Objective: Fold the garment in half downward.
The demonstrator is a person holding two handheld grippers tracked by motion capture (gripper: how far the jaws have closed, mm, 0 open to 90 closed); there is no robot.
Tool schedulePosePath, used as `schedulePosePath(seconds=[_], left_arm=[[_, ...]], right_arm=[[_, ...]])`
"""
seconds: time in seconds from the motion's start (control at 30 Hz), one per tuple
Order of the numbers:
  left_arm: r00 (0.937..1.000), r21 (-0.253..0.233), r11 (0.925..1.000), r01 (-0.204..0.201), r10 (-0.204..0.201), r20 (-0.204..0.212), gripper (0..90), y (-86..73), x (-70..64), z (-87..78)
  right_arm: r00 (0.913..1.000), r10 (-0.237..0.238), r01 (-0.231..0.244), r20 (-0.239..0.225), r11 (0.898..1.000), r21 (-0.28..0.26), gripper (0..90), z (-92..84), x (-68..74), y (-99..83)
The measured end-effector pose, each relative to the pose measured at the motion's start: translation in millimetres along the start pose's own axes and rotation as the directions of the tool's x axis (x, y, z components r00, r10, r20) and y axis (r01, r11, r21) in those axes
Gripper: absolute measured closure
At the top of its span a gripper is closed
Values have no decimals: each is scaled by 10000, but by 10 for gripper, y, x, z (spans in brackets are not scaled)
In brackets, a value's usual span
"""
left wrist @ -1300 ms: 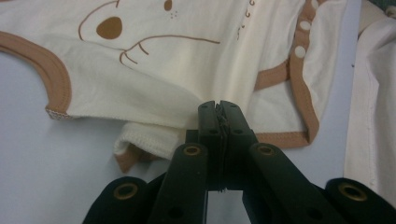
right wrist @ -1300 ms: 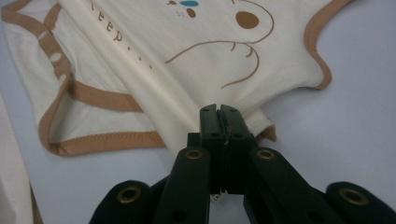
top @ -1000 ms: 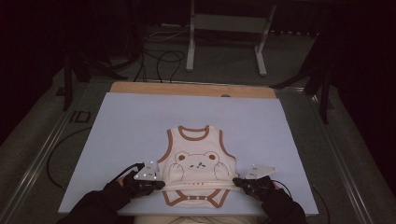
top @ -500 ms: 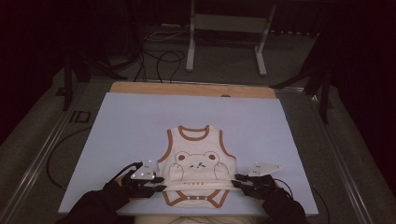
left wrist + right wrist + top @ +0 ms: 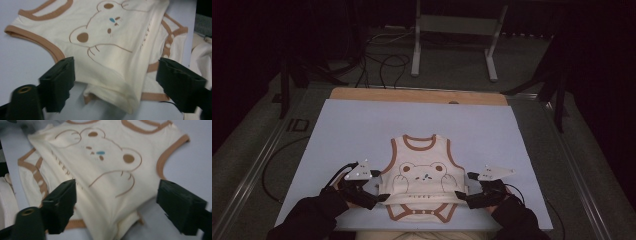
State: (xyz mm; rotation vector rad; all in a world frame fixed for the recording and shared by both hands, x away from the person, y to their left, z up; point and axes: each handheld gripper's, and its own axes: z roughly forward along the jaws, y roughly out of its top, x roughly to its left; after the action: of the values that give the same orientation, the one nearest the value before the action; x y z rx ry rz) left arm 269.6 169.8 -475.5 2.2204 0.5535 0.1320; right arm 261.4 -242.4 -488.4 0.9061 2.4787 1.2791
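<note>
Two grippers flank a cream baby bodysuit [image 5: 422, 185] with a bear print, lying flat on the pale blue mat [image 5: 362, 125]. The left gripper [image 5: 379, 196] sits at the garment's left side seam, the right gripper [image 5: 462, 196] at its right side, so the cloth lies straight ahead of each and between them. Both sets of jaws have just been opening and now stand wide, pads off the fabric, the folded side edge lying loose between them. Its long axis runs away from the person, neck far, snap crotch near. Neither hand is nearer. A fold hides the bodysuit's lower front, and the near hem is partly cut off.
</note>
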Motion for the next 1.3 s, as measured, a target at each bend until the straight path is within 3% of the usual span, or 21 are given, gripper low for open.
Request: schedulePosePath(seconds=[0.13, 0.33, 0.53, 0.83, 1.23, 1.3], left_arm=[[9999, -124, 9999, -75, 76, 154, 68, 36, 27, -13], [9998, -292, 9994, -169, 173, 142, 10, 110, 91, -22], [9995, -337, 9990, -284, 288, 115, 4, 201, 176, -9], [9996, -530, 9983, -253, 257, 78, 3, 309, 292, 6], [9992, -704, 9974, -119, 93, -384, 3, 444, 502, 98], [9988, -588, 9982, -91, 62, -493, 4, 463, 535, 130]], right_arm=[[10000, -15, 12, -96, 9997, -261, 132, 7, -33, 111], [9999, -103, 101, -49, 9987, -508, 126, 26, -73, 246], [9984, -561, 561, 17, 9956, -746, 116, 88, -154, 409], [9976, -693, 687, -30, 9933, -925, 111, 159, -283, 578], [9968, -803, 804, 47, 9926, -913, 102, 344, -460, 751], [9955, -897, 924, 310, 9905, -1020, 100, 368, -488, 771]])
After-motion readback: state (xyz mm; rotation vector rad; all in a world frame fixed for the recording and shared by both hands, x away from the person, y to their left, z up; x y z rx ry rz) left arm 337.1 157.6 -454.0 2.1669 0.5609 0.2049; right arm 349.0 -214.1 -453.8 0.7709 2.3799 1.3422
